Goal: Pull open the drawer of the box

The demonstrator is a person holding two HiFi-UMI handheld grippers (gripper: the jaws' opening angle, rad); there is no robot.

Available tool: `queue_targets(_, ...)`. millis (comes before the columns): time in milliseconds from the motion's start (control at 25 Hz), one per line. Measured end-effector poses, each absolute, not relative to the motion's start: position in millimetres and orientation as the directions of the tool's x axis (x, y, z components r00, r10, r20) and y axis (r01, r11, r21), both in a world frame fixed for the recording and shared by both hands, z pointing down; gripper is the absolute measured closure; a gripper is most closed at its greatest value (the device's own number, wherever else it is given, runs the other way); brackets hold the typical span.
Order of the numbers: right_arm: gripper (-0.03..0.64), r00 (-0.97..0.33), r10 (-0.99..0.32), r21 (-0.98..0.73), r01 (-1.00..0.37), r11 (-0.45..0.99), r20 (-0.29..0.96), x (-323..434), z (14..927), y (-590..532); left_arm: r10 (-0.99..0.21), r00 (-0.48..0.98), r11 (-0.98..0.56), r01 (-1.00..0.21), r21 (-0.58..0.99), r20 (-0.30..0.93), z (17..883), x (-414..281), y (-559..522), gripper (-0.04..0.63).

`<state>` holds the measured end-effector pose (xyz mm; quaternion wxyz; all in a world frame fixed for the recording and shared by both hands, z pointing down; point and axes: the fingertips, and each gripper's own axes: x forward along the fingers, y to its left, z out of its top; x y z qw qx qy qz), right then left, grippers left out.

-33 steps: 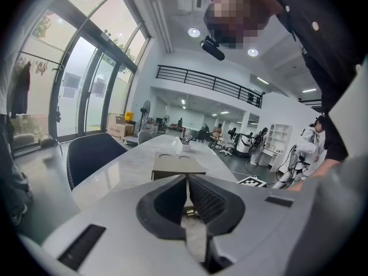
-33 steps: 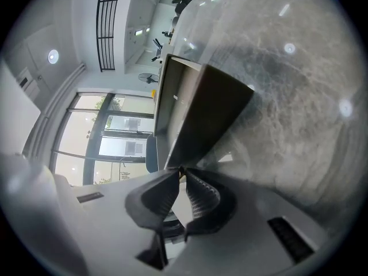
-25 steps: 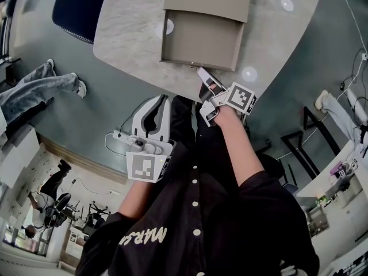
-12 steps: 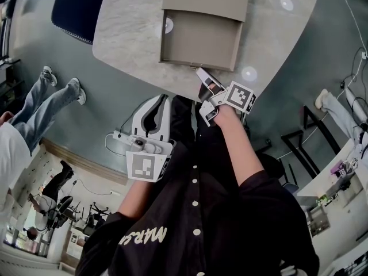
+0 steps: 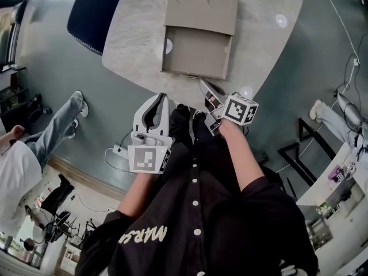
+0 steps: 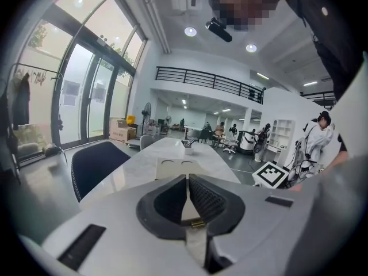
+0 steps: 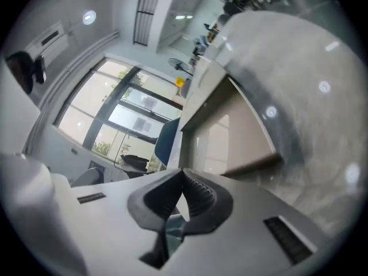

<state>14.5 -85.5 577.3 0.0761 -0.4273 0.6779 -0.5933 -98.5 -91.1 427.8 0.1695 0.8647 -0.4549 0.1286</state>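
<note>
The drawer (image 5: 194,53) stands pulled out of the box (image 5: 201,7) on the table (image 5: 135,33); I judge the pull done. My right gripper (image 5: 204,85), jaws together and empty, sits just off the drawer's front. My left gripper (image 5: 156,100) is likewise closed, off the table. Next I'd back away.

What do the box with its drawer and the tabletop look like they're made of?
Box and drawer: dull beige-brown, flat faces without shine, likely cardboard or fibreboard; can't tell which. Tabletop: pale with grey veining and glossy light reflections, probably marble or a marble-look surface.
</note>
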Motion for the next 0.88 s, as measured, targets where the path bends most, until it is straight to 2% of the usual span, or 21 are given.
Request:
queue_targets(200,0.62,-0.589,-0.735,-0.628,-0.722,0.29,0.337,29,486,-109,-0.753,0.573,-0.557,-0.817,0.149,0.324,393,-97,-94,0.571)
queue_targets(360,0.62,-0.557,-0.787,-0.385,-0.809,0.444,0.263,38,411,-116,-0.766,0.589,-0.578,-0.806,0.125,0.256,364,-90,-98,0.571)
queue_targets(520,0.62,-0.518,-0.834,-0.22,-0.85,0.478,0.19,47,353,-119,-0.774,0.602,-0.592,-0.798,0.116,0.197,340,-85,-108,0.571)
queue_targets(880,0.62,-0.406,-0.911,-0.141,-0.908,0.394,0.069,81,279,-93,-0.778,0.617,-0.609,-0.787,0.098,0.118,301,-80,-116,0.571)
